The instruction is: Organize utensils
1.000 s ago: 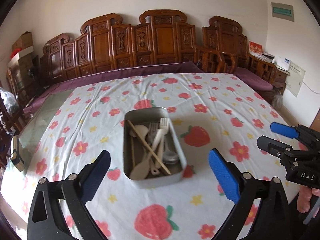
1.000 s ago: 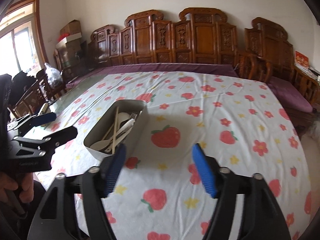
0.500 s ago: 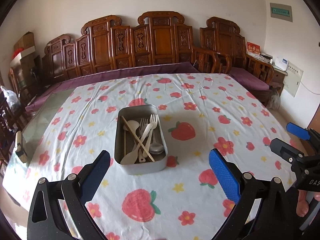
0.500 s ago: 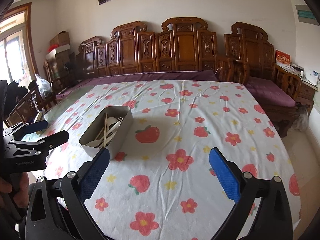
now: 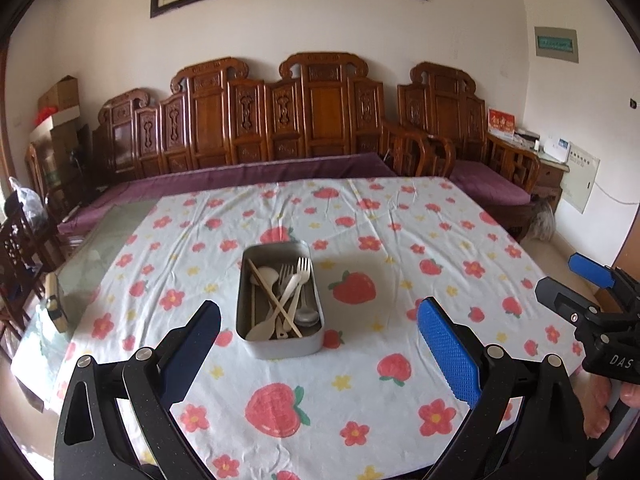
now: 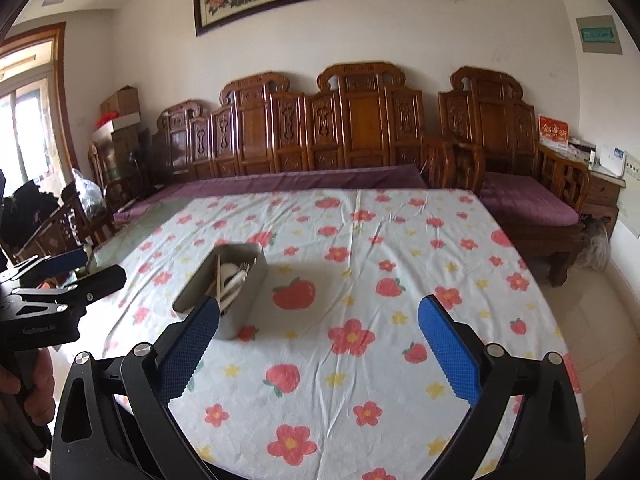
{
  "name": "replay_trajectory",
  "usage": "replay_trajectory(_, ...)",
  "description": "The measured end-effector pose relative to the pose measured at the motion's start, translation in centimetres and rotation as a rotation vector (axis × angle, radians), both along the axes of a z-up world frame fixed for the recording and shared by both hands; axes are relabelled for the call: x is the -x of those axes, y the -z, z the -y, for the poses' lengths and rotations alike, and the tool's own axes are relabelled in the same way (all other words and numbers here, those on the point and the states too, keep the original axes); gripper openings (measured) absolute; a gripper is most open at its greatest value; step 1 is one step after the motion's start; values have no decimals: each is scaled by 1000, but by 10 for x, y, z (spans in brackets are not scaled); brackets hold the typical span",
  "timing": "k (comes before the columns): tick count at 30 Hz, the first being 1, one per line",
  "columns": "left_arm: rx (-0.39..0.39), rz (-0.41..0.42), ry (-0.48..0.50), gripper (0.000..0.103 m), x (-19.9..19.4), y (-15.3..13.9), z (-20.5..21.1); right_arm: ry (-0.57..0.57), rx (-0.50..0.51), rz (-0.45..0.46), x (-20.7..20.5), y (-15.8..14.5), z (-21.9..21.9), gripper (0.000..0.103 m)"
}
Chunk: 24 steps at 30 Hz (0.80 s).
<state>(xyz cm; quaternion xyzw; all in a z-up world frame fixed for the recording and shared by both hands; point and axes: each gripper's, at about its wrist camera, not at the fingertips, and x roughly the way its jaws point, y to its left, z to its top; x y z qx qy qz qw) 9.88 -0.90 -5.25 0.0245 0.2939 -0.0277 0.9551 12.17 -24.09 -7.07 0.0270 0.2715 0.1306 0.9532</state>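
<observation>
A grey metal tin (image 5: 280,346) stands on the flowered tablecloth (image 5: 360,392) and holds several utensils: pale spoons (image 5: 262,322), forks (image 5: 302,270) and wooden chopsticks (image 5: 276,304). The tin also shows in the right wrist view (image 6: 244,304), left of centre. My left gripper (image 5: 318,346) is open and empty, held back from the tin above the table's near edge. My right gripper (image 6: 318,346) is open and empty, to the right of the tin. Each gripper appears in the other's view, the right gripper (image 5: 568,284) and the left gripper (image 6: 76,268).
A carved wooden bench (image 5: 320,120) with purple cushions runs behind the table. Dark wooden chairs (image 6: 60,224) stand at the left. A bare glass strip of the table (image 5: 100,248) shows at the left, with a small object (image 5: 54,304) on its edge.
Both grippers have pulled back and up from the tin, which now looks smaller and farther away. The right gripper's jaws have opened wider.
</observation>
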Motion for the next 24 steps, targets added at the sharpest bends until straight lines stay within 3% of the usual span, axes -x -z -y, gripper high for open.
replay_trajectory(11, 11, 127, -20, 95, 37, -56, -4, 21, 9, 159, 39, -64, -3, 100)
replay_trajectory(24, 16, 169, -24, 95, 48, -70, -4, 25, -5, 197, 56, -81, -5, 100)
